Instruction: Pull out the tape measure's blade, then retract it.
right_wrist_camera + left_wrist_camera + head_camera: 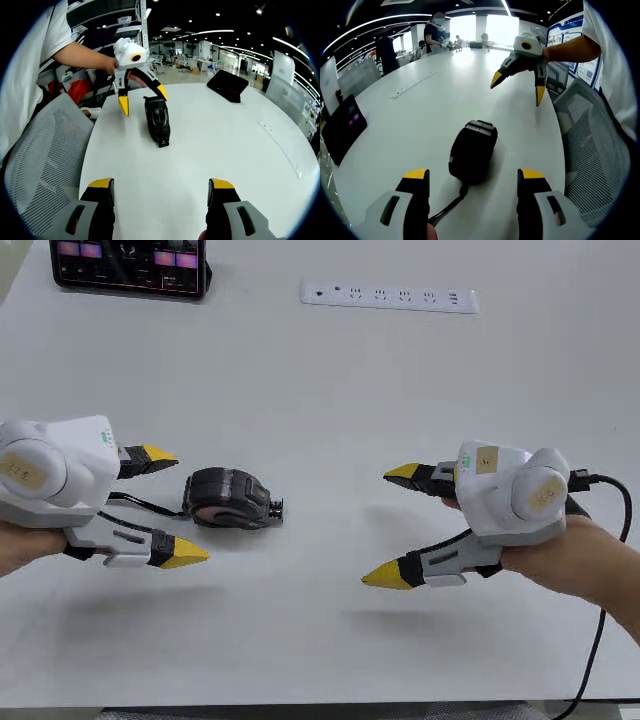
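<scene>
A black tape measure (pixel 228 499) lies on the white table, its blade tip facing right and its wrist strap trailing left. My left gripper (pixel 180 506) is open, its yellow-tipped jaws standing on either side of the case's rear without touching it; the case (pixel 472 149) lies just ahead between the jaws. Well to the right, my right gripper (pixel 396 524) is open and holds nothing. From there the tape measure (pixel 158 119) lies far ahead, with the left gripper (pixel 142 98) behind it. The right gripper (pixel 518 85) faces the left one across the table.
A white power strip (pixel 389 296) lies at the far edge and a dark tablet (pixel 130 264) stands at the far left. A mesh office chair (pixel 592 145) sits beside the table. A black cable (pixel 605 570) runs from the right gripper.
</scene>
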### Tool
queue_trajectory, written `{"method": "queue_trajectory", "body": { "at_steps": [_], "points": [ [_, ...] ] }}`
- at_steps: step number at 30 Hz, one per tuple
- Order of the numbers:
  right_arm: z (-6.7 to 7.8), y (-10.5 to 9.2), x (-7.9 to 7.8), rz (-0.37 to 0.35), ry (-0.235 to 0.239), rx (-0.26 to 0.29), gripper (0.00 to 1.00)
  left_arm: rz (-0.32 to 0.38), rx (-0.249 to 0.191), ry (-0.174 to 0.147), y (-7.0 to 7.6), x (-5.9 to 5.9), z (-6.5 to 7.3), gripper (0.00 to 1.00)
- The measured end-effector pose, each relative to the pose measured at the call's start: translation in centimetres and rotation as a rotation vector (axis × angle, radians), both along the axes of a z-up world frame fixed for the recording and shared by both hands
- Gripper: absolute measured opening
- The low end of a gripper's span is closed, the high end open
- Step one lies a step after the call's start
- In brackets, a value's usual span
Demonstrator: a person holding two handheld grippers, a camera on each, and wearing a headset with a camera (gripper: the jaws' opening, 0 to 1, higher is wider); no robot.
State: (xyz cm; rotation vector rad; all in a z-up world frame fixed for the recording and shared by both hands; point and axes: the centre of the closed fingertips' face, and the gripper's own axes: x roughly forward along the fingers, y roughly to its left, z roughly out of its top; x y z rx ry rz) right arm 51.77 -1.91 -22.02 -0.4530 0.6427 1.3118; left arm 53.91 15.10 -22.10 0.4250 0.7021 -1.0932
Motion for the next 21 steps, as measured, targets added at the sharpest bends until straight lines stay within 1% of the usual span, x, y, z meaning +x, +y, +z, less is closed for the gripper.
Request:
{"method": "queue_trajectory", "body": {
  "at_steps": [3,6,10,16,18,21],
  "points": [
    [0.0,0.1,0.2,0.005,-0.002,-0.001,0.75,-0.015,0.018,-0.003,0.0,0.2,-0.2,0.65],
    [0.0,0.2,0.3,0.01,-0.004,-0.003,0.74,-0.015,0.033,-0.003,0.0,0.7,-0.4,0.63],
    [-0.1,0.4,0.4,0.015,-0.006,-0.005,0.74,-0.02,0.044,0.001,0.0,1.1,-0.5,0.58],
    [-0.1,0.8,0.6,0.02,-0.004,-0.004,0.74,-0.041,0.065,0.02,-0.3,1.0,-1.0,0.53],
    [-0.1,0.9,0.6,0.021,-0.004,-0.004,0.74,-0.044,0.069,0.024,-0.3,1.0,-1.1,0.51],
    [-0.1,1.1,0.6,0.023,-0.002,-0.002,0.74,-0.053,0.087,0.025,-0.4,1.1,-1.4,0.47]
  ]
}}
